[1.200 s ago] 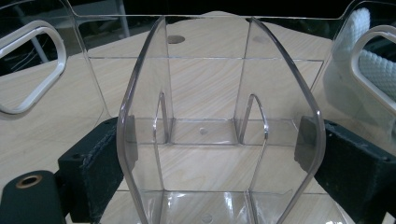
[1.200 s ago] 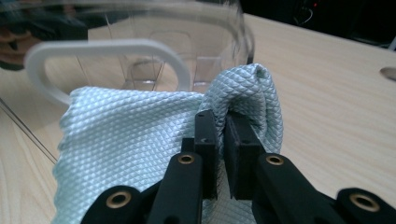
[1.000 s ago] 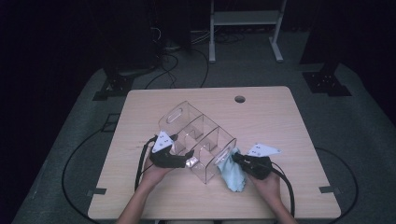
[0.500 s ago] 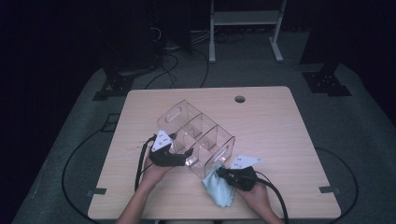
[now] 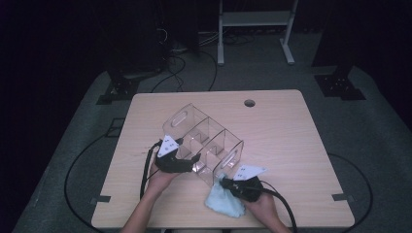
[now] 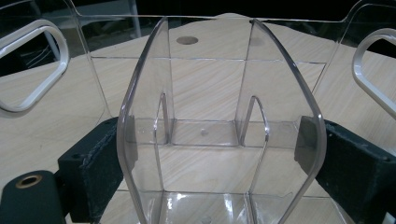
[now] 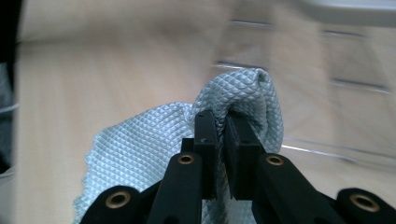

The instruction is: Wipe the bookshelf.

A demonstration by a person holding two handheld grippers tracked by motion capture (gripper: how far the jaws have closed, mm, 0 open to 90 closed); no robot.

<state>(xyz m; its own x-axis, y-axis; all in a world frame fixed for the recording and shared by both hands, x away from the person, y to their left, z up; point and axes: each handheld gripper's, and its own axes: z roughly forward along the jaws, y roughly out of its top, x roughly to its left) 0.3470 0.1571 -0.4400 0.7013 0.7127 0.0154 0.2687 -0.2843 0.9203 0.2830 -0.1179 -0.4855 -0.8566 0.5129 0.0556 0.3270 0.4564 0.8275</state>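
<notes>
Dark room w/ cables on grey floor; wooden table (image 5: 291, 145) carries a clear acrylic organizer (image 5: 204, 141) sitting diagonally near the table's middle, toward the near edge. Left gripper (image 5: 187, 162) has its jaws spread wide & clamped on the organizer's near-left side, pads pressing the outer walls of one compartment, as the left gripper view shows (image 6: 215, 140). Right gripper (image 5: 226, 183) sits at the near-right end of the organizer, jaws closed tight on a fold of a light blue cloth (image 5: 224, 201), which lies bunched on the table just beside that end wall; weave clear in the right gripper view (image 7: 233, 116). Judging by this, wiping is underway: organizer steadied, cloth at the end wall. Can't tell which surfaces are done; inner compartments probably left.
</notes>
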